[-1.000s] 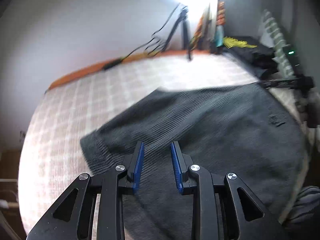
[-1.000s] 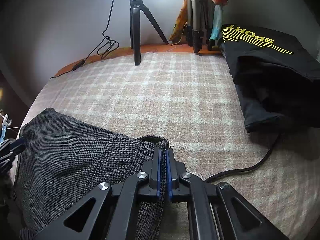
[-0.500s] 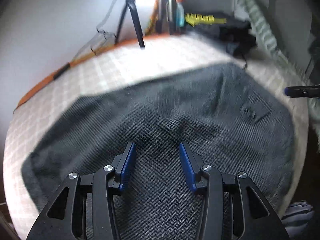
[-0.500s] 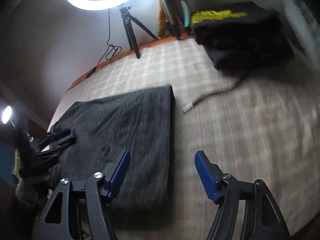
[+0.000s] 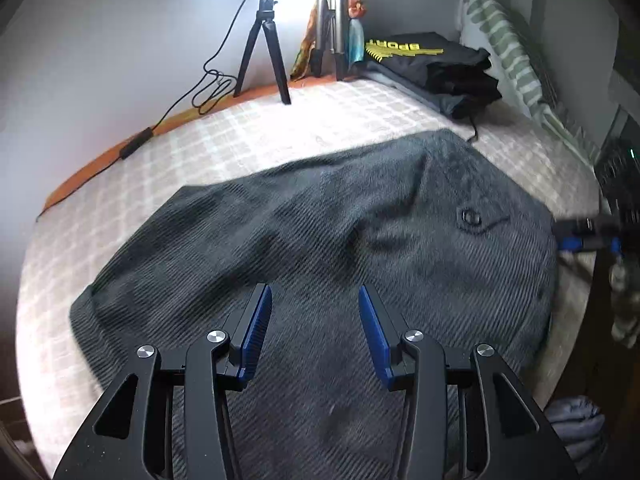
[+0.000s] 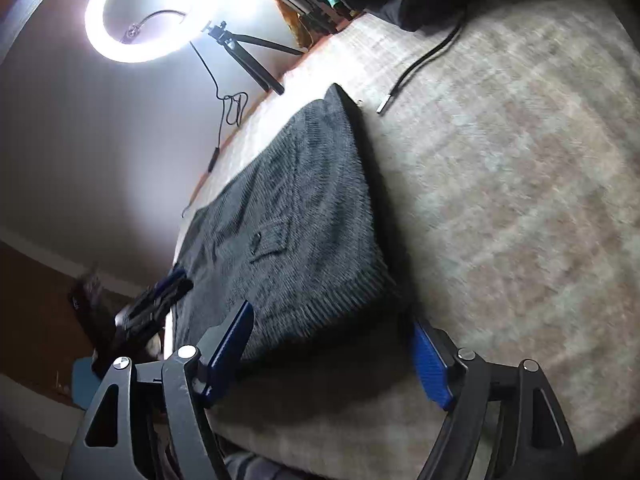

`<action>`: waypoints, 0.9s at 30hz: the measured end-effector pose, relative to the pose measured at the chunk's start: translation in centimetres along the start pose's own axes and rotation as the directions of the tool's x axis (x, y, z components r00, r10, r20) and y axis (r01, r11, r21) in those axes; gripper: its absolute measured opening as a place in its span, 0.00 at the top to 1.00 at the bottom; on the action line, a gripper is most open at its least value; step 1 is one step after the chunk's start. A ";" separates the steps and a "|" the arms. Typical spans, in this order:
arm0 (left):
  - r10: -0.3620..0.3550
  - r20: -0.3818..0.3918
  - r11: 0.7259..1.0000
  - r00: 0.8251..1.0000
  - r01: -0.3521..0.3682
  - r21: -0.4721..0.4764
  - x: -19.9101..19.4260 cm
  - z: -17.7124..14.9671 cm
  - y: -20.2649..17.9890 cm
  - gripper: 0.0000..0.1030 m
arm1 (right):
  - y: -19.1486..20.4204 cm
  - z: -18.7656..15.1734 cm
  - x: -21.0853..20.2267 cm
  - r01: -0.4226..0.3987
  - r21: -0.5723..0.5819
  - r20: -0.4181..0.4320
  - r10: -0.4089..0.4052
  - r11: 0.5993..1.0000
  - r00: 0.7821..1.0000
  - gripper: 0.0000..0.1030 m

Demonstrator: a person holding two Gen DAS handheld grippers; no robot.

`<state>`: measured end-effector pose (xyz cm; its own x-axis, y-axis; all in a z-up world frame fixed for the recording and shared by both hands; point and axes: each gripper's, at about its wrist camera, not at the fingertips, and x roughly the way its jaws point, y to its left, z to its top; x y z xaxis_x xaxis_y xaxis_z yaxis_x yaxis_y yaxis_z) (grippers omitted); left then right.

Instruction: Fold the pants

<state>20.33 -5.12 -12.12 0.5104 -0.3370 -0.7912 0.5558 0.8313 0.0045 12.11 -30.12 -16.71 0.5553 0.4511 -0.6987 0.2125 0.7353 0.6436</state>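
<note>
The dark grey checked pants (image 5: 340, 248) lie folded flat on the plaid bedspread (image 5: 260, 136), button pocket facing up. My left gripper (image 5: 315, 322) is open and empty, hovering over the near part of the pants. In the right wrist view the pants (image 6: 296, 216) lie as a folded slab left of centre. My right gripper (image 6: 332, 344) is wide open and empty at their near corner. The right gripper also shows in the left wrist view (image 5: 588, 236) at the pants' right edge, and the left gripper shows in the right wrist view (image 6: 156, 304) at their left side.
A ring light (image 6: 140, 12) on a black tripod (image 5: 264, 48) stands at the back of the bed. A stack of black clothes with a yellow print (image 5: 432, 64) lies at the back right. A black cable (image 6: 428, 60) trails across the bedspread. A striped pillow (image 5: 508, 52) leans at the right.
My right gripper let go of the pants' edge, opened wide and drew back. My left gripper opened wider and pulled back. The pants now lie flat and folded.
</note>
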 end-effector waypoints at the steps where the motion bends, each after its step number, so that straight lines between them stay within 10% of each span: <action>1: -0.002 -0.013 1.000 1.000 0.002 -0.007 0.1 -0.6 0.3 0.58 | 0.3 0.1 0.4 0.000 0.002 0.012 0.000 1.000 1.000 0.21; 4: -0.003 -0.051 1.000 0.999 0.002 -0.028 1.2 -1.8 0.8 0.58 | 1.1 0.4 1.1 0.031 -0.020 0.058 -0.030 0.999 0.998 0.27; 7: 0.002 -0.027 1.000 1.000 -0.002 -0.021 1.5 -3.4 0.8 0.57 | 0.9 0.2 1.6 0.044 0.014 0.073 -0.045 0.999 0.996 0.71; 9: 0.009 -0.010 1.000 1.000 -0.009 -0.014 1.3 -3.7 0.6 0.57 | 1.0 0.2 1.0 0.047 0.021 0.110 -0.049 0.999 0.993 0.80; 15: -0.025 -0.020 0.998 0.999 0.023 -0.066 0.0 -1.9 1.2 0.57 | 2.7 -0.2 -0.2 0.095 -0.074 0.146 -0.083 0.993 0.986 0.76; 19: -0.060 0.025 0.998 0.998 0.061 -0.035 -1.0 0.3 -0.5 0.57 | 1.6 -0.1 0.6 0.058 0.000 0.124 -0.058 0.998 0.991 0.36; 22: -0.044 0.015 0.999 0.999 0.044 0.002 0.1 1.9 -1.6 0.57 | 1.1 -0.1 1.5 0.015 0.035 0.146 -0.020 0.999 0.989 0.31; 24: -0.045 0.012 0.999 0.999 0.045 -0.029 1.3 3.0 -1.6 0.57 | 1.3 0.0 1.9 -0.003 0.041 0.158 -0.003 0.999 0.987 0.32; 27: -0.013 0.009 0.998 1.000 0.014 -0.069 2.7 3.9 -0.9 0.57 | 1.4 0.5 2.5 0.005 0.054 0.154 -0.013 0.999 0.988 0.74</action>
<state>23.73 -8.53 -11.90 0.5092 -0.3520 -0.7854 0.5161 0.8552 -0.0487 14.17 -28.20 -17.38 0.6694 0.3584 -0.6507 0.2579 0.7093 0.6560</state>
